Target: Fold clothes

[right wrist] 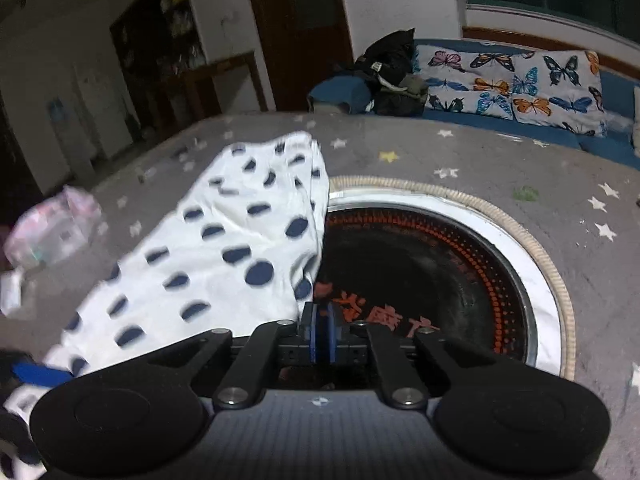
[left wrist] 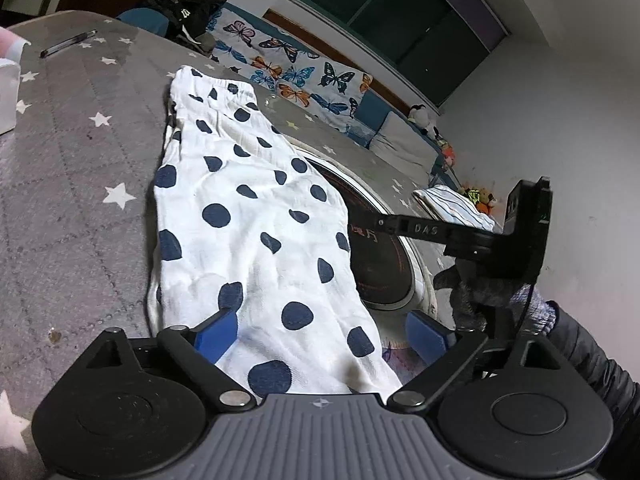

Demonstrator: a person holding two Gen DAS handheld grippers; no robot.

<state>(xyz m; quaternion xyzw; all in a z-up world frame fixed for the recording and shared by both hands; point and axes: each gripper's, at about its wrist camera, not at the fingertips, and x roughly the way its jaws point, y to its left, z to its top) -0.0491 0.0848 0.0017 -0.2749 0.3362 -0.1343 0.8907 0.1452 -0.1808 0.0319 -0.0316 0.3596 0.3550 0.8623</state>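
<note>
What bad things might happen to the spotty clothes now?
The polka-dot garment hangs over the round black cooktop set in the table; if it is hot, the cloth might scorch. The right hand-held gripper is shut right at the cloth's edge, so its hold, if any, may slip. The left hand-held gripper is open.

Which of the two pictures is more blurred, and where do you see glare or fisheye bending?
Left wrist view: mostly sharp; the spotted cloth shows crisp dots, the window is dark with a small lamp reflection, and the table edge curves strongly. Right wrist view: motion blur smears the cloth dots and the left background, while the round burner stays fairly clear.
</note>
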